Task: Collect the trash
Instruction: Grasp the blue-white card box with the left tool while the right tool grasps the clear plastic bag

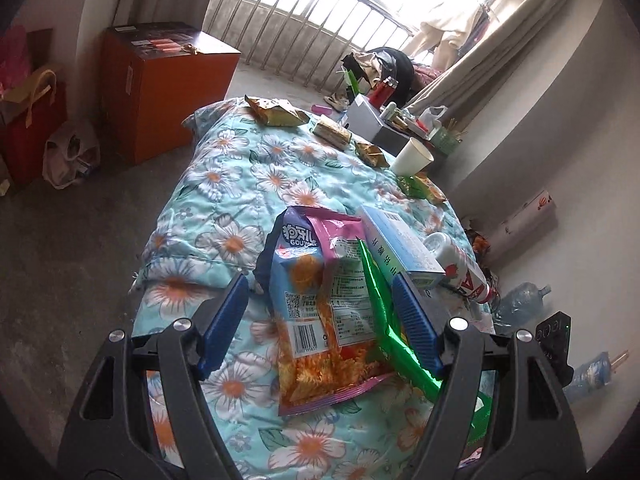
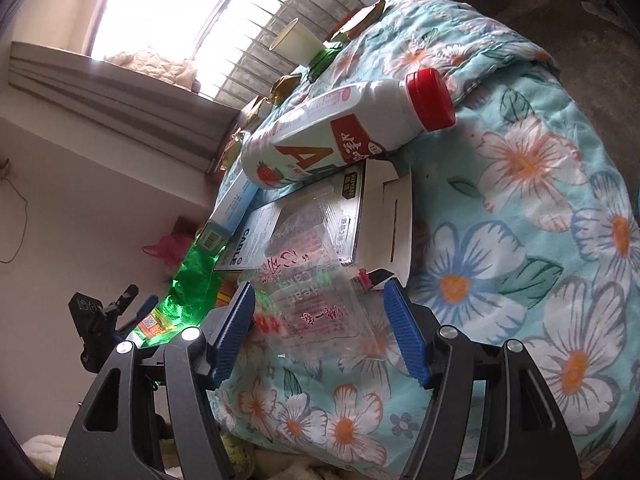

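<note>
White red-capped bottle (image 2: 344, 128) atop cable box (image 2: 304, 224), floral quilt (image 2: 520, 240).

Hard daylight is pouring through a wide barred window (image 1: 320, 12); beige curtains (image 1: 500, 40) are hanging beside it; a tall orange cardboard box (image 1: 168, 88) is standing on bare grey concrete floor (image 1: 60, 248); plain white walls (image 1: 560, 128) are enclosing the room.

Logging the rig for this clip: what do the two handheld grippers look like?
Both match: the left gripper and right gripper each have two ribbed blue finger pads on black plastic linkage arms with triangular cut-outs and round silver pivot bolts. No cables, sleeves or hands show.
</note>
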Motion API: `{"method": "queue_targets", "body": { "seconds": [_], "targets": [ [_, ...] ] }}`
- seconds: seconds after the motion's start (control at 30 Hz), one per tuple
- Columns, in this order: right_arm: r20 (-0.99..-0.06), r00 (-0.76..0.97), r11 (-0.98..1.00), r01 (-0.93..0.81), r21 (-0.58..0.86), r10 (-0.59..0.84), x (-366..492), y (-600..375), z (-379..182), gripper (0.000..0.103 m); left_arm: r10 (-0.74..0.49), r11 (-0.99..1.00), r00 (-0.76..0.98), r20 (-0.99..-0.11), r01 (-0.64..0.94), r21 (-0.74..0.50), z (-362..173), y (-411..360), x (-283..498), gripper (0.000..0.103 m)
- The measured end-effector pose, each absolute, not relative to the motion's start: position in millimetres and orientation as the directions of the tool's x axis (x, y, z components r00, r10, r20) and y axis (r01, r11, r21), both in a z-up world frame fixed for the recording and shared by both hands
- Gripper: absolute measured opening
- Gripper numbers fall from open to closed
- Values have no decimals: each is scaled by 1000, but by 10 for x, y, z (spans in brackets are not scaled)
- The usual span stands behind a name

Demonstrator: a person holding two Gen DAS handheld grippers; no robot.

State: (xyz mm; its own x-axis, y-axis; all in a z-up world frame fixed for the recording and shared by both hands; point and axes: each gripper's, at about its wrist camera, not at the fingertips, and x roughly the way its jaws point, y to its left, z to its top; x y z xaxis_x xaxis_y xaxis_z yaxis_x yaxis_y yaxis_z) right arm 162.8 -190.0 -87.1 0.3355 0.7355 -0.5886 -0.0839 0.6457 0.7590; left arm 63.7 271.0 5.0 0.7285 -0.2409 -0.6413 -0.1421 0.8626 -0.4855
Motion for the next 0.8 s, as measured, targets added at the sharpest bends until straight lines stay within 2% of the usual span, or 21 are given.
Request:
{"method": "queue_targets", "body": {
  "seconds": [0.17,0.3,0.5,0.8],
  "targets": [
    [-615,353,677,-77,732,705,1641,-1868,-911,65,-267,852,726,-634,-130,-508,-1,2726,746,70],
    [-593,382,661,-69,747,709,1685,-1925,-935,65,-281,848,716,-640,-127,-514,-53,2739,814,70],
    [-603,324,664,-118,739,729,1672,-1765,-954,65,-287,849,704,-649,-126,-513,-25,2795,931,70],
    [-613,308,671,-134,729,727,1680,-1739,-988,63,-403,885,574,-713,48,-462,306,2476,1689,71]
  ]
}}
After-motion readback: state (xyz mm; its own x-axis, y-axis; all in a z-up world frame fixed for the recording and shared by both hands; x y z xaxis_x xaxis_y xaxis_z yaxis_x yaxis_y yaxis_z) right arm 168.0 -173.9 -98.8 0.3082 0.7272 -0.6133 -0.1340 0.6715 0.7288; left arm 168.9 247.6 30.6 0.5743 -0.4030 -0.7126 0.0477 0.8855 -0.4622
